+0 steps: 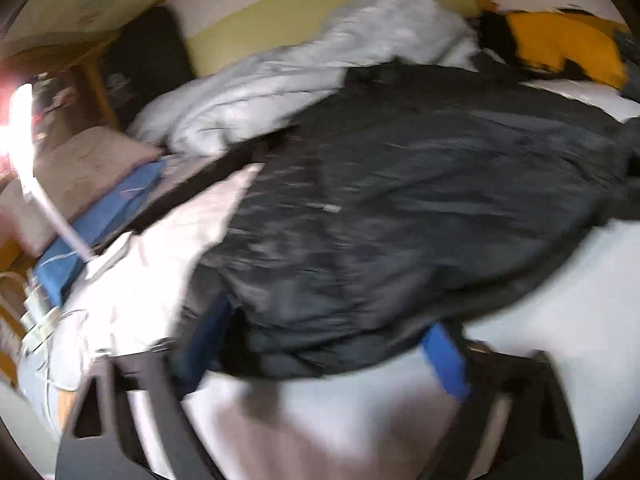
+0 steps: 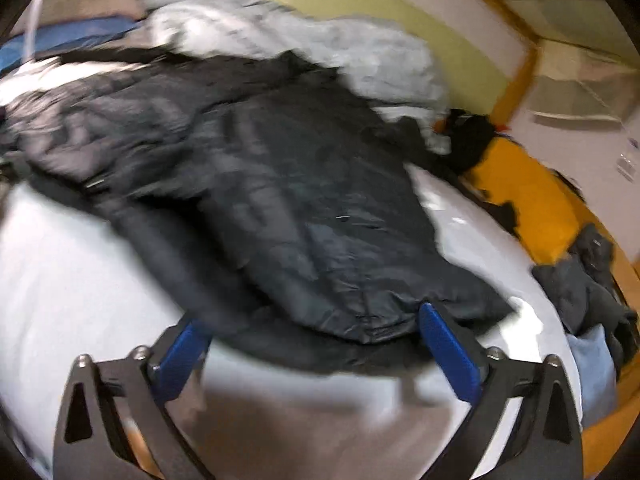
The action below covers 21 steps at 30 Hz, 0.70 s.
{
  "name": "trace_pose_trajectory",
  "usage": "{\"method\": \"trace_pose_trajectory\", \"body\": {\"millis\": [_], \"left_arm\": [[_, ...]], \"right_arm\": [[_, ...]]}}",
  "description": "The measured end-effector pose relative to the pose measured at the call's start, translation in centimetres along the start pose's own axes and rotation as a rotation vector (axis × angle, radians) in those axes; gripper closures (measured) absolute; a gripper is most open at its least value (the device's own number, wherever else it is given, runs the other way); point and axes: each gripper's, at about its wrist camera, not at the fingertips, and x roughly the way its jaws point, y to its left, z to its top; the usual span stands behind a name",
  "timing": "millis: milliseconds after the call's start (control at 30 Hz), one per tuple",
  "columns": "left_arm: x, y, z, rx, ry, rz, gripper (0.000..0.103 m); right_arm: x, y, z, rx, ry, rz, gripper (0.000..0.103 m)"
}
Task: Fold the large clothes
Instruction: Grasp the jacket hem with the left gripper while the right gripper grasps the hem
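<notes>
Blue-padded fingers of the left gripper (image 1: 328, 344) stand wide apart at the near edge of the left wrist view, the left pad partly hidden behind the hem of a black padded jacket (image 1: 400, 200), the right pad (image 1: 446, 360) showing against the white bed sheet (image 1: 560, 280). Whether the pads touch the cloth cannot be told; the frame is blurred by motion. Nothing is clamped between the fingers.

Right gripper (image 2: 316, 344): likewise spread wide, with nothing gripped. Its right pad (image 2: 448, 356) sits at the near hem of the black padded jacket (image 2: 280, 200); its left pad (image 2: 180, 356) lies partly under the blurred hem.

Position of the garment: spread across the middle of the bed, over the white bed sheet (image 2: 72, 280), hem toward the cameras.

Other items noted:
- A rumpled pale grey duvet (image 1: 320, 68) heaped at the far side, just beyond the jacket.
- A yellow-and-black cloth (image 1: 560, 44) at the far right.
- A dark grey garment (image 2: 588, 280) bunched at the right edge of the bed, apart from the jacket.
- A blue flat item (image 1: 104, 216) at the left, with a beige cushion (image 1: 84, 168) resting on it
</notes>
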Motion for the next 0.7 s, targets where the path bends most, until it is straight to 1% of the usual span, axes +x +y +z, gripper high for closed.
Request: {"method": "trace_pose_trajectory", "body": {"millis": [33, 67, 100, 133, 167, 200, 267, 333, 433, 567, 700], "left_arm": [[0.5, 0.8, -0.1, -0.032, 0.002, 0.023, 0.060], [0.9, 1.5, -0.2, -0.066, 0.012, 0.022, 0.088], [1.1, 2.3, -0.2, -0.106, 0.022, 0.000, 0.092], [1.0, 3.0, -0.3, -0.140, 0.018, -0.021, 0.093], [0.7, 3.4, 0.0, -0.158, 0.005, -0.028, 0.095], [-0.1, 3.6, 0.1, -0.165, -0.021, -0.020, 0.096], [-1.9, 3.6, 0.4, -0.150, -0.059, 0.029, 0.098], [-3.6, 3.9, 0.6, -0.155, -0.076, 0.053, 0.098], [-5.8, 5.6, 0.6, -0.203, -0.074, 0.043, 0.099], [-8.1, 7.1, -0.4, -0.216, -0.050, 0.016, 0.099], [-8.5, 7.4, 0.0, -0.209, -0.008, 0.000, 0.098]], "right_arm": [[0.2, -0.4, 0.0, 0.015, -0.010, -0.025, 0.031], [0.5, -0.6, 0.0, 0.022, -0.009, -0.037, 0.055], [0.7, -0.9, -0.1, 0.031, -0.005, -0.045, 0.069], [0.6, -1.1, -0.3, 0.046, -0.012, -0.039, 0.070], [0.2, -1.1, -0.4, 0.059, -0.032, -0.033, 0.077], [-0.4, -1.2, -0.4, 0.068, -0.057, -0.033, 0.090], [-2.0, -1.0, -0.5, 0.064, -0.106, -0.069, 0.095], [-3.6, -1.0, -0.6, 0.063, -0.147, -0.084, 0.096], [-6.9, -1.4, -1.0, 0.100, -0.179, -0.067, 0.096], [-9.6, -1.3, -1.6, 0.107, -0.179, -0.039, 0.096], [-9.6, -1.5, -0.9, 0.102, -0.149, -0.021, 0.096]]}}
